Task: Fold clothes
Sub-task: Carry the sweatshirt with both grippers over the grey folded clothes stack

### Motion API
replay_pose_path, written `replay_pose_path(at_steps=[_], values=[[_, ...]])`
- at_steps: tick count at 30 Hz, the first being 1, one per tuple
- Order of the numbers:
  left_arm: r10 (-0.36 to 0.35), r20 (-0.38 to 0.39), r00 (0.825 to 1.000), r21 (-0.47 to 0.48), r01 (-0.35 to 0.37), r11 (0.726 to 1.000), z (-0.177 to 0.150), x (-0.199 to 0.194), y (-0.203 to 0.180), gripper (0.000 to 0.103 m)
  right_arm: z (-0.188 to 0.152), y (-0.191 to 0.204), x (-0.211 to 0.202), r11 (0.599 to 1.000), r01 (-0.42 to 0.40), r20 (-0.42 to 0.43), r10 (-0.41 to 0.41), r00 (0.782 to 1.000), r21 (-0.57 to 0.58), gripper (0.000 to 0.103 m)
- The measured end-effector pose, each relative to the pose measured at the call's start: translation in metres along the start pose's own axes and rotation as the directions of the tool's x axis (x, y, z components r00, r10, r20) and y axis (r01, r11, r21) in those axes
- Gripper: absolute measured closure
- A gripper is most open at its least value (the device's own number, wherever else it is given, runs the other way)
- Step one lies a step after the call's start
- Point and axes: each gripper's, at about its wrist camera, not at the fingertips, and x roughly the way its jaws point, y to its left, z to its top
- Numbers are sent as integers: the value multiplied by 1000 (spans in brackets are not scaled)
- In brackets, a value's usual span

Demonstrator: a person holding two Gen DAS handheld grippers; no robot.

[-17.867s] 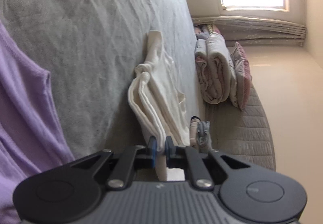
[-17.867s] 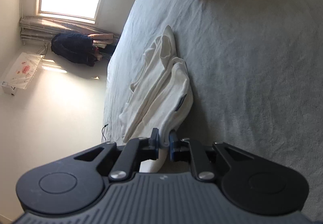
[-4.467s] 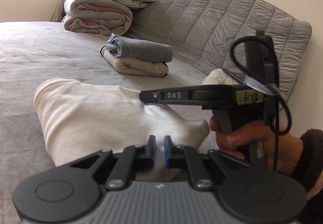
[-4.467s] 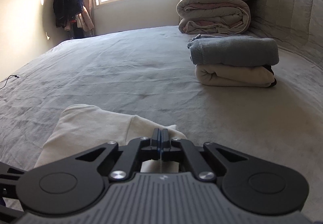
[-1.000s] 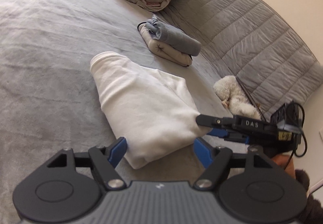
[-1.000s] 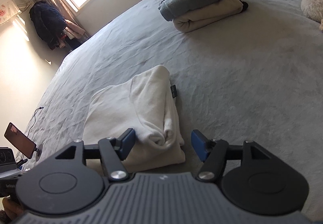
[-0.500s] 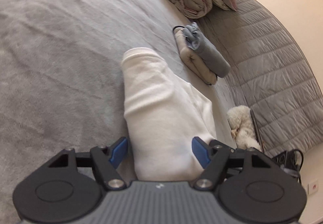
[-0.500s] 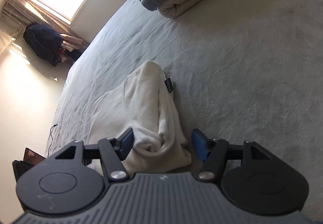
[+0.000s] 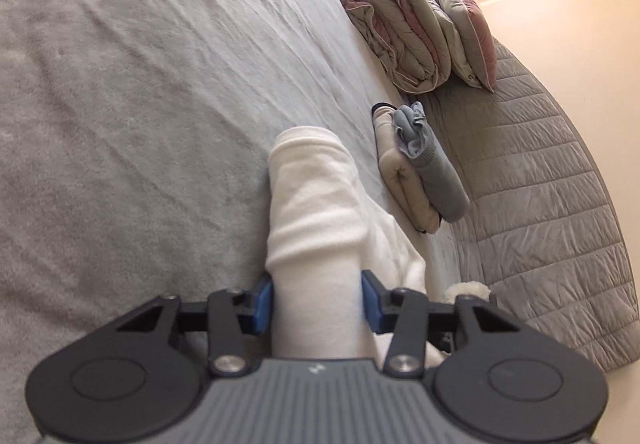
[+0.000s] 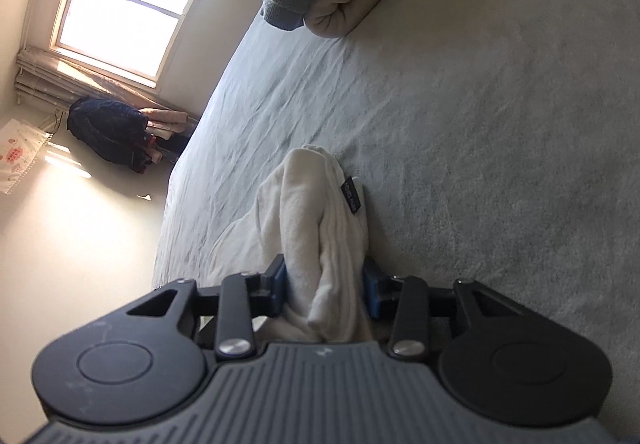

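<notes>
**Both tools clamped on the folded cream garment**

The folded cream garment (image 9: 316,204) lies on the grey bed (image 9: 140,104), a thick bundle running away from both cameras. The left tool (image 9: 317,302) has its blue pads (image 9: 262,302) pressed against either side of the bundle's near end, grasping it. The right tool (image 10: 325,289) likewise grips the other near edge of the cream garment (image 10: 308,220), pads tight on the layered fleece (a small dark label (image 10: 350,194) pokes out on the right side of the fold).

Farther along the bed, near the quilted grey headboard (image 9: 540,204), sits a stack of two folded pieces: a grey garment (image 9: 432,164) on top of a beige one (image 9: 400,184). Beyond them lie a rolled duvet (image 9: 400,32) and a pillow (image 9: 460,20). In the right wrist view a bright window (image 10: 128,0) and hanging dark clothes (image 10: 108,132) occupy the far left wall.
</notes>
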Motion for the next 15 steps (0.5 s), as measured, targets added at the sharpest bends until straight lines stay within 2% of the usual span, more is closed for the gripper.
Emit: replay_pose_path(at_steps=[9,15], values=[[42,58,997,34,-44,998,12,-12,-34,66,7,13,-10,998,-53,1,53,999,37,66],[13,80,997,63,-18,998,38,-13,-77,66,44,37,-25,994,-99,38,97,995,45,66]])
